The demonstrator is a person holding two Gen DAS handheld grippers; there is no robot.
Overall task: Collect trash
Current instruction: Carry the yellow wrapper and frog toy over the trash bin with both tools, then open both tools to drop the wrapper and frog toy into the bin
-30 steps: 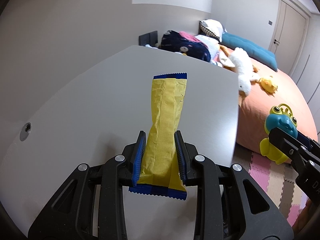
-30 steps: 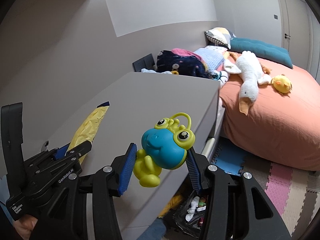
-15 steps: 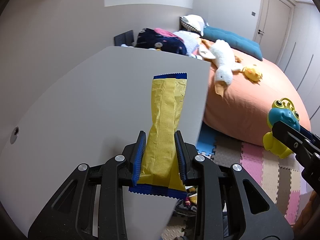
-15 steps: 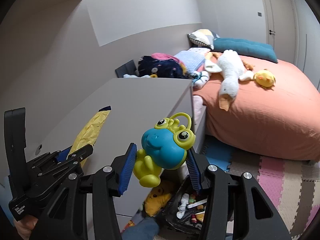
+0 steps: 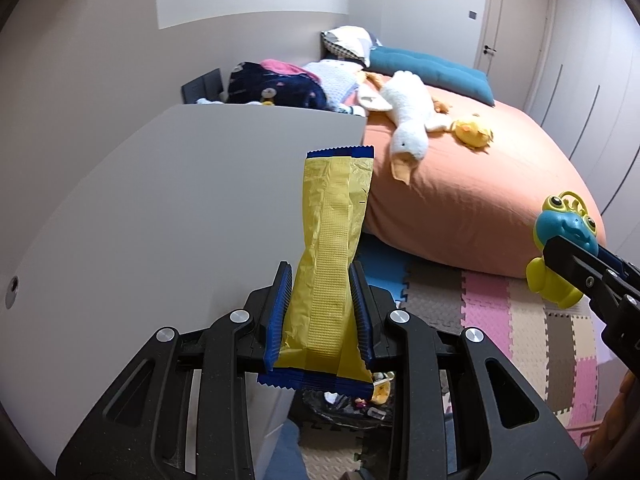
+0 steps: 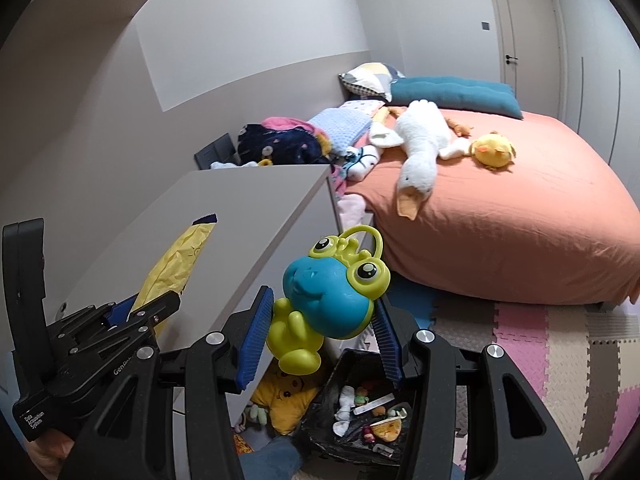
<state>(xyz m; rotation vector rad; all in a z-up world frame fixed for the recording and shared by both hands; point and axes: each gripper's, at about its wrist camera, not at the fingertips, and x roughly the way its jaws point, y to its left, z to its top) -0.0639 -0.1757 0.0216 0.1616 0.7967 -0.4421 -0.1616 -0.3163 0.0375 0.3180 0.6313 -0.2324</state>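
Black trash bag [image 6: 352, 412] on the floor below the grippers: rim half hidden behind the right gripper [image 6: 324, 328], contents small and indistinct. Yellow wrapper [image 5: 328, 280], blue crimped ends, creased, pinched upright in the left gripper [image 5: 320, 312] jaws beside the grey worktop [image 5: 160, 208]. Frog toy [image 6: 324, 300], blue-green plastic, clamped in the right jaws above the bag.

A grey counter [image 5: 168, 216] fills the nine o'clock side. The bed [image 6: 520, 216], under a salmon sheet, spreads toward three o'clock; a white plush goose [image 6: 420, 148] sprawls across it with a yellow chick toy [image 6: 494, 150] just beside. At twelve, a teal cushion [image 6: 452, 92] and a checked pillow [image 6: 370, 78]. Pastel foam mats [image 6: 560, 340] cover the floor at five o'clock.
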